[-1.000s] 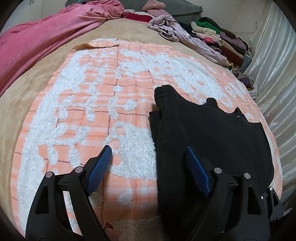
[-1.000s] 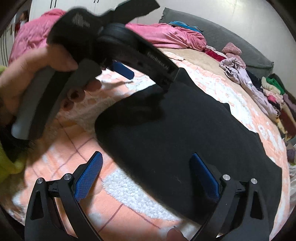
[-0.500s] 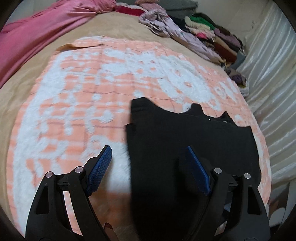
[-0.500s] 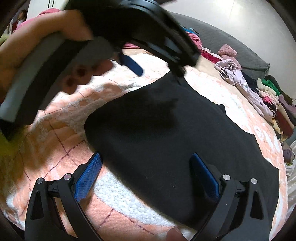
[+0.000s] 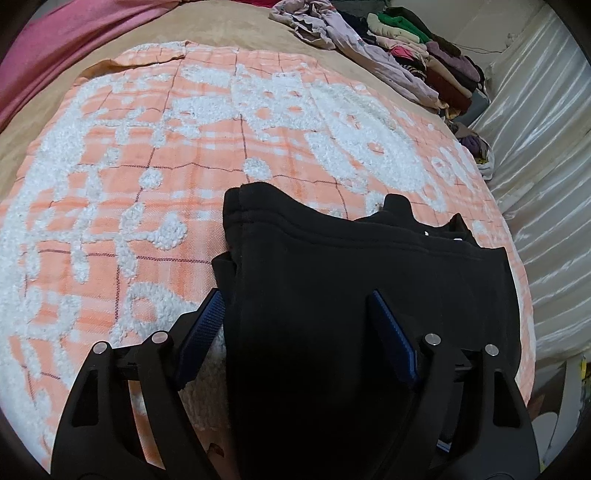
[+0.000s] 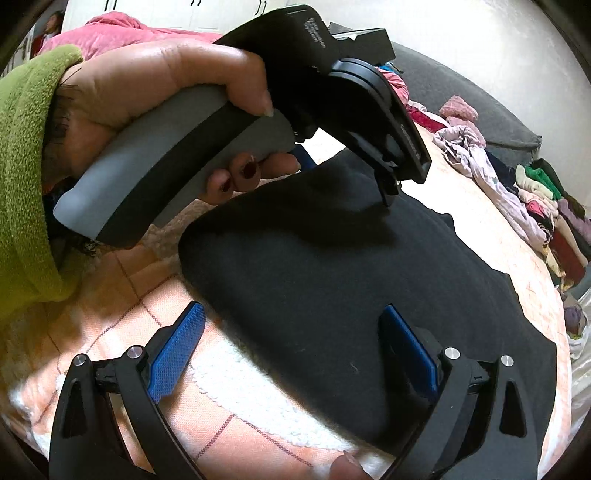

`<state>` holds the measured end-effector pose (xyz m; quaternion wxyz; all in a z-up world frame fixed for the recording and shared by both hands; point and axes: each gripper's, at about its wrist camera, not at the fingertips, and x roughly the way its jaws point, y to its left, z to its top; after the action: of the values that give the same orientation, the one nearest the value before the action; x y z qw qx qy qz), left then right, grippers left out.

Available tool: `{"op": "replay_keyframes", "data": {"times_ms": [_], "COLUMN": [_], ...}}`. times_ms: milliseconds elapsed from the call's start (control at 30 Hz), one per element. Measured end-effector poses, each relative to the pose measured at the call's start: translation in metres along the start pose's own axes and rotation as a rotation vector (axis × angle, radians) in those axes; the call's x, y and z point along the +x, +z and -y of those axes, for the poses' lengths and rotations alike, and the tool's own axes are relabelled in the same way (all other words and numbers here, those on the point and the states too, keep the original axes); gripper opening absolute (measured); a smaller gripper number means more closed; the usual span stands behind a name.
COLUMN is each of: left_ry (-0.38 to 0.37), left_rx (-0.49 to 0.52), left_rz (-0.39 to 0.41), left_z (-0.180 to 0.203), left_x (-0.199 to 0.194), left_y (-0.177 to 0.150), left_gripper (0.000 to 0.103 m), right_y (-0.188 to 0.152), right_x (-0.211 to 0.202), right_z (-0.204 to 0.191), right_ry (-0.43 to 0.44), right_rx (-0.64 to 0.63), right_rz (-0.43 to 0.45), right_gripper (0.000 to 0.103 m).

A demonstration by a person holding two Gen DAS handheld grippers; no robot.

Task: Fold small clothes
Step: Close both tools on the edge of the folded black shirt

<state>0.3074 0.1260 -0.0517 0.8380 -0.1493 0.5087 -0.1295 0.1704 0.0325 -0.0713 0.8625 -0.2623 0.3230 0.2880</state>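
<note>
- left gripper (image 5: 295, 325): blue-padded fingers (image 5: 201, 326) spread wide apart, nothing pinched; they straddle the left edge of the black garment (image 5: 369, 288), one pad over the blanket, the other over black cloth. Touching the cloth or not: cannot tell.
- right gripper (image 6: 291, 350): fingers (image 6: 177, 349) also wide apart, gripping nothing; left pad above the blanket, right pad above the garment's near edge.
- black garment, from the right wrist view (image 6: 351, 288): lies flat and spread on the blanket, rounded near-left corner, far edge running off toward 2 o'clock. From the left wrist view a stitched hem band shows along its far edge, with a folded layer sticking out at the left side.
- person's hand (image 6: 155, 92) wraps the grey handle of the left gripper, seen at 11 o'clock in the right wrist view; dark red nail polish, green sleeve (image 6: 26, 177) at the wrist. That gripper's nose points down over the garment's far part.
- a fingertip (image 6: 345, 469) shows at 6 o'clock in the right wrist view.
- blanket (image 5: 147, 166): orange check with fluffy white pattern, spread on the bed over a tan cover (image 5: 229, 29).
- pink bedding (image 5: 55, 48) at 10 o'clock in the left wrist view.
- pile of clothes (image 5: 413, 55) in mixed colours at 1 o'clock along the bed's far edge.
- white curtain (image 5: 546, 177) at 3 o'clock.
</note>
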Motion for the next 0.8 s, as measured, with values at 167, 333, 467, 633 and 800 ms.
{"op": "replay_keyframes", "data": {"times_ms": [167,333,467,633,800], "left_ry": [0.01,0.022,0.028,0.027,0.028], "left_rx": [0.001,0.003,0.006,0.006,0.001], "left_rz": [0.014,0.02,0.023,0.022,0.021], "left_z": [-0.004,-0.004,-0.004,-0.004,-0.003], "left_x": [0.0,-0.002,-0.003,-0.003,-0.003], "left_y": [-0.003,-0.004,-0.004,-0.004,-0.004], "left_gripper": [0.064,0.055,0.051,0.051,0.051], "right_y": [-0.002,-0.002,-0.001,-0.002,-0.001], "right_x": [0.0,0.002,0.002,0.001,-0.001], "right_z": [0.0,0.005,0.007,0.004,0.009], "right_ry": [0.002,-0.007,-0.001,0.008,0.019], "right_rx": [0.006,0.029,0.044,0.026,0.048], "right_rz": [-0.001,0.003,0.006,0.011,0.022], "right_gripper": [0.096,0.095,0.093,0.077,0.039]}}
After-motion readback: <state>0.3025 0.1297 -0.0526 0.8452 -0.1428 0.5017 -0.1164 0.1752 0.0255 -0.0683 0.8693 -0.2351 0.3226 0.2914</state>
